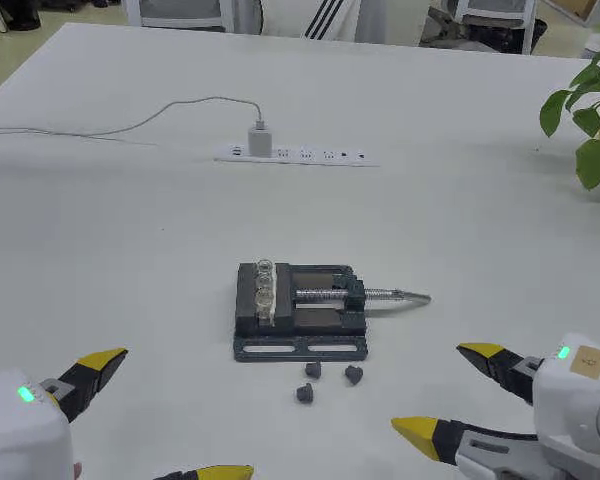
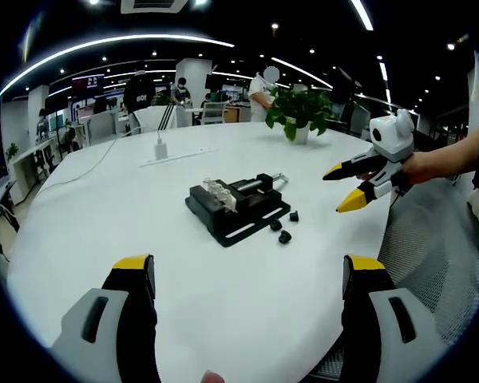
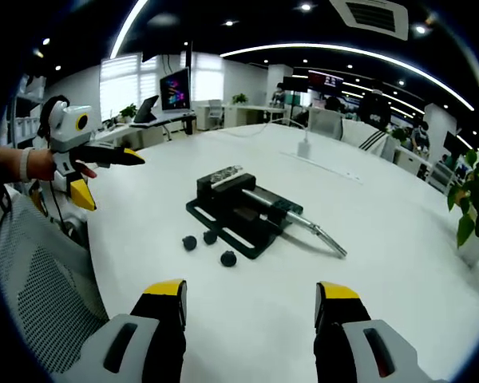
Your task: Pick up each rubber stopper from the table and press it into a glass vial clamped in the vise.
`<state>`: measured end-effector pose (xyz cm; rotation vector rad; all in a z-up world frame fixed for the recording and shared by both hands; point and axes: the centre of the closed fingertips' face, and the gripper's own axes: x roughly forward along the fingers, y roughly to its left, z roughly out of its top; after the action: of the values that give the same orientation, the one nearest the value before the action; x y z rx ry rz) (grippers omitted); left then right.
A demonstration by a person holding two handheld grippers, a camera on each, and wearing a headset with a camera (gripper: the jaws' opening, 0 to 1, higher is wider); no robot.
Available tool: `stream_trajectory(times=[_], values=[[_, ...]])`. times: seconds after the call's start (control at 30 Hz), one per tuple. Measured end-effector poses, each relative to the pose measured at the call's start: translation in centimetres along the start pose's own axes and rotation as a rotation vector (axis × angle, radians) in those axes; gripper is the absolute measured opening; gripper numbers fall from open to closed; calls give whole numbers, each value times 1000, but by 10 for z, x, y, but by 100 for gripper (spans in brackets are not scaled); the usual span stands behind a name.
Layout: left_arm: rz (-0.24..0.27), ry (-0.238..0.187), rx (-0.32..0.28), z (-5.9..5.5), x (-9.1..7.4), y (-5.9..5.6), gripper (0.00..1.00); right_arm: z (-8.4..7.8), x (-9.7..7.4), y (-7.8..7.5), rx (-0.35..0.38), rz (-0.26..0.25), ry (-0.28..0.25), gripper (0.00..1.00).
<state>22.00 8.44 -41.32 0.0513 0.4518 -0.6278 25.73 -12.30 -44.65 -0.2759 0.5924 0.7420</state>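
The left hand-held gripper (image 1: 165, 415) is held low at the near left of the table (image 1: 100, 250). Its yellow-tipped jaws are spread wide with nothing between them, and they point forward and inward. The right hand-held gripper (image 1: 446, 390) mirrors it at the near right, jaws likewise wide apart and empty. In the left gripper view a hand (image 2: 421, 165) grips its white body, with the forearm reaching in from the right. The two are well apart from each other.

Between them and a little farther on, three dark rubber stoppers (image 1: 313, 371) lie loose on the table. They are just in front of the vise (image 1: 300, 325), near one another but apart. The black vise sits flat with its screw handle pointing right. Glass vials (image 1: 266, 290) stand upright in a short row, clamped at its left end.

Farther back lies a white power strip (image 1: 310, 156) with a charger plugged in and a cable trailing left. A leafy plant (image 1: 590, 110) stands at the far right.
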Motion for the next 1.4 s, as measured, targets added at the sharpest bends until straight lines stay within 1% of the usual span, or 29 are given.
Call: stream_trajectory(times=[0.1,0.2,0.27,0.47,0.6,0.77,0.9,1.1,1.23,1.4], values=[[-1,1,1,0,1,-1,97,2,8,-1,23,0,-13,55],[-6,-2,1,2,2,-2,97,3,14,1,38,7,-17,48],[-6,0,3,1,3,-2,97,4,20,4,48,14,-18,45],[-6,1,-5,0,2,-3,97,5,35,18,40,46,-15,36],[-10,4,-13,-2,1,-5,97,3,44,23,28,56,-7,28],[-11,7,-19,-4,1,-6,96,1,51,26,21,61,2,24],[-11,10,-22,-5,0,-7,96,-1,56,24,25,52,6,20],[-7,12,-31,-6,0,-5,96,-3,63,24,39,46,16,19],[-7,13,-34,-7,0,-5,96,-5,65,24,38,42,22,15],[-12,21,-38,-10,1,-7,96,-4,66,23,44,37,19,13]])
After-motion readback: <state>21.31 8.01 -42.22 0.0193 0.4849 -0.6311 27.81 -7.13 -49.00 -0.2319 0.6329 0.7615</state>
